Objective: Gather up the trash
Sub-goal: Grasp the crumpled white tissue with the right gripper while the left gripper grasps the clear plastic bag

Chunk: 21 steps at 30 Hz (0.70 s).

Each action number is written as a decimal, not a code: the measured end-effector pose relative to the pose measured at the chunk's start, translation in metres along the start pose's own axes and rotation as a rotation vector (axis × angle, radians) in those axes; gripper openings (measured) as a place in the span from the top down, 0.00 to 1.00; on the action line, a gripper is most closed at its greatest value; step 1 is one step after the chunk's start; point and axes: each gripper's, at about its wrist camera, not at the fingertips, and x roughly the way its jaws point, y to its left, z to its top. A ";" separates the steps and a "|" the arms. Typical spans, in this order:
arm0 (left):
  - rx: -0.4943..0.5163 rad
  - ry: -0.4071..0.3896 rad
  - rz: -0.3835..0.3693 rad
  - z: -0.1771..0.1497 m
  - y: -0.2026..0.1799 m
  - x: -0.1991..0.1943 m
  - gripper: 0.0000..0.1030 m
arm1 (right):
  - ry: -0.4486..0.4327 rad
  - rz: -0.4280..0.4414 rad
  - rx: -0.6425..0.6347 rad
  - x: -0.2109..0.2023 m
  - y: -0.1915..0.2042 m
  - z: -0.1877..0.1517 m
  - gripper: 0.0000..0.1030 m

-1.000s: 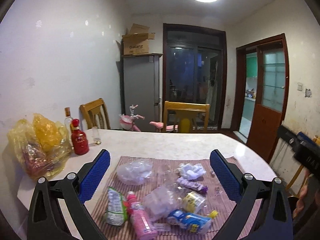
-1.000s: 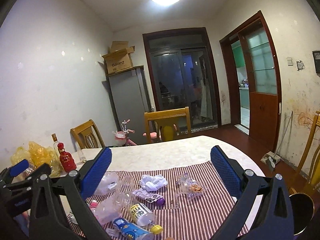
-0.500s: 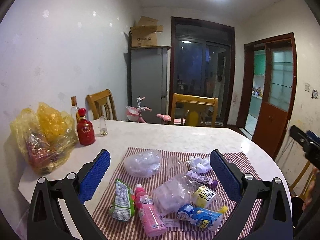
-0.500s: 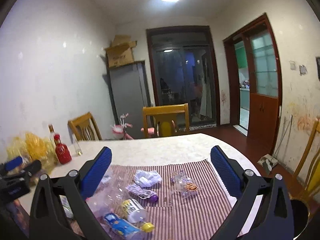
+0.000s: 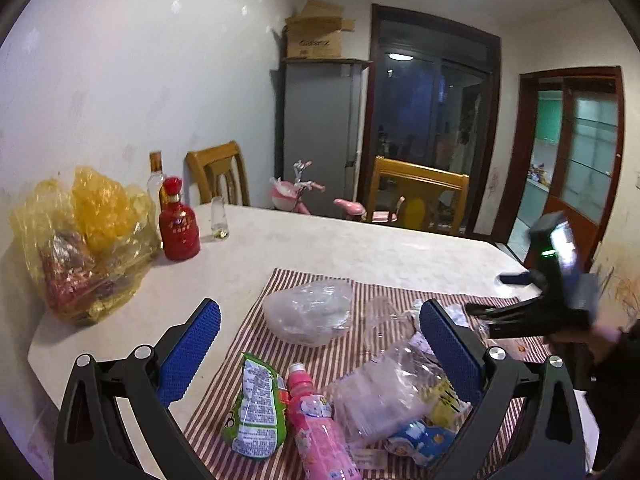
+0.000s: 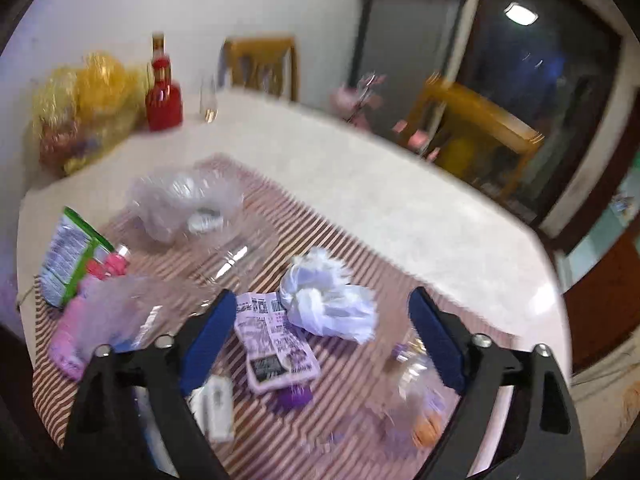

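Trash lies scattered on a striped mat covering the near part of a pale, rounded table. Crumpled white tissue and a flat lilac wrapper with printed barcodes lie between the blue pads of the right gripper, whose jaws have just been closing yet stand apart, pressing on nothing. Beside these, a clear packet holds something orange, blurred. The left gripper hangs open above a pink bottle, a green pouch, a crinkled clear bag and a blue-and-white toy-shaped bottle; nothing is held. Farther back on the mat sits a clear, domed plastic bag. At the table's left edge, a yellow film bag holds foil-wrapped contents; a squat red bottle, a tall clear bottle and a small glass stand beside it. Wooden chairs, a pink tricycle and a grey fridge topped with a cardboard box stand beyond.
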 end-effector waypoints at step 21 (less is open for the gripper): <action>0.022 0.104 -0.053 -0.002 0.005 0.051 0.06 | 0.244 0.101 0.133 0.104 -0.013 -0.003 0.74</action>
